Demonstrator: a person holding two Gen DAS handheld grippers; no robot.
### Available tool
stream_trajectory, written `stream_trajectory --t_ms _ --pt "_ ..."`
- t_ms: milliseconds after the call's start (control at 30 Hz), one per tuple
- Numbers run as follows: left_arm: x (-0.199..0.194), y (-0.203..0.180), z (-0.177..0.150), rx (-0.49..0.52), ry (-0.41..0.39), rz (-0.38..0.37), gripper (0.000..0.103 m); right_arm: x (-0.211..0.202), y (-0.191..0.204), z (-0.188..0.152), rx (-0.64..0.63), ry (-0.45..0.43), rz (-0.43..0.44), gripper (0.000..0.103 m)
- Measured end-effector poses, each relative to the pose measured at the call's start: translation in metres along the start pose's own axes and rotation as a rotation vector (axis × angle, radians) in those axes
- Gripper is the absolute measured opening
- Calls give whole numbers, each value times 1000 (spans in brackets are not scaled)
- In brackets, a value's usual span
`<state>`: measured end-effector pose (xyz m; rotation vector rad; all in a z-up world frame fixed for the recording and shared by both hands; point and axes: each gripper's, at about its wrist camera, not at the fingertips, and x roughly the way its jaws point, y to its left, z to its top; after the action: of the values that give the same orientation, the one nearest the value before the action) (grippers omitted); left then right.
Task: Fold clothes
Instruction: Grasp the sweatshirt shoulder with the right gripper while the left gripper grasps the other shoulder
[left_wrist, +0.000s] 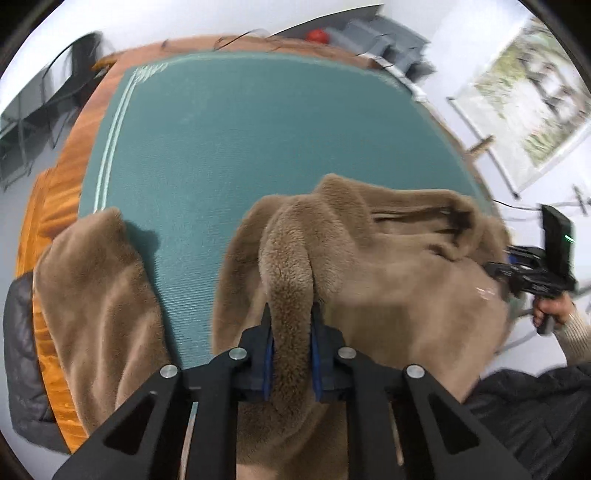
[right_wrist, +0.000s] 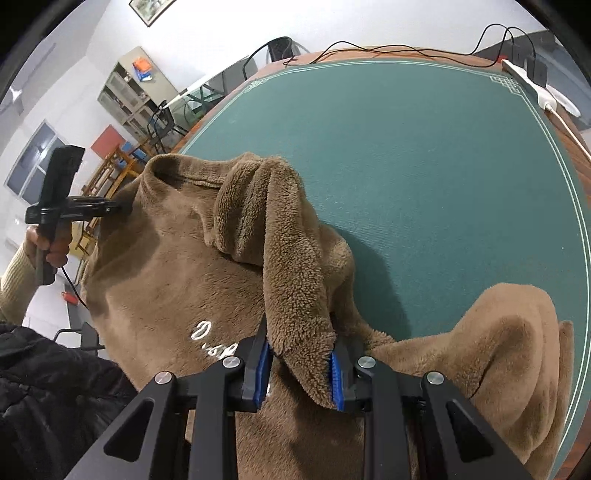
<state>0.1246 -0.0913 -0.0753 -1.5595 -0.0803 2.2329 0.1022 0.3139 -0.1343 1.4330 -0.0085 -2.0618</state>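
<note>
A brown fleece sweatshirt (left_wrist: 388, 266) lies on the green table mat (left_wrist: 236, 140), its white lettering (right_wrist: 214, 339) facing up. My left gripper (left_wrist: 290, 332) is shut on a fold of fleece at its shoulder, and it also shows in the right wrist view (right_wrist: 122, 208) at the garment's left edge near the collar (right_wrist: 173, 173). My right gripper (right_wrist: 299, 354) is shut on another fold at the opposite shoulder and shows in the left wrist view (left_wrist: 495, 267) at the garment's right edge. One sleeve (left_wrist: 92, 295) lies to the left, and the other sleeve (right_wrist: 509, 350) to the right.
The mat (right_wrist: 443, 166) covers a wooden table (left_wrist: 48, 206). Cables (right_wrist: 406, 50) and a white power strip (right_wrist: 535, 88) lie along the far edge. A dark jacket (left_wrist: 18, 350) hangs at the table's left edge. Chairs and shelves (right_wrist: 136, 92) stand beyond.
</note>
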Motion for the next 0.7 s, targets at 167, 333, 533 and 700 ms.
stream_trajectory --t_ms 167,333,533,700 --pt "24 -3 6 53 45 -26 18 10 -9 -1 8 16 32 28" --pt "34 6 -5 -18 78 14 22 14 -18 3 2 28 47 28" --pt "69 8 -4 -82 106 86 39 26 -25 14 -7 29 25 28" --pt "63 4 -3 -151 53 107 20 28 -3 17 -97 -12 -169 22"
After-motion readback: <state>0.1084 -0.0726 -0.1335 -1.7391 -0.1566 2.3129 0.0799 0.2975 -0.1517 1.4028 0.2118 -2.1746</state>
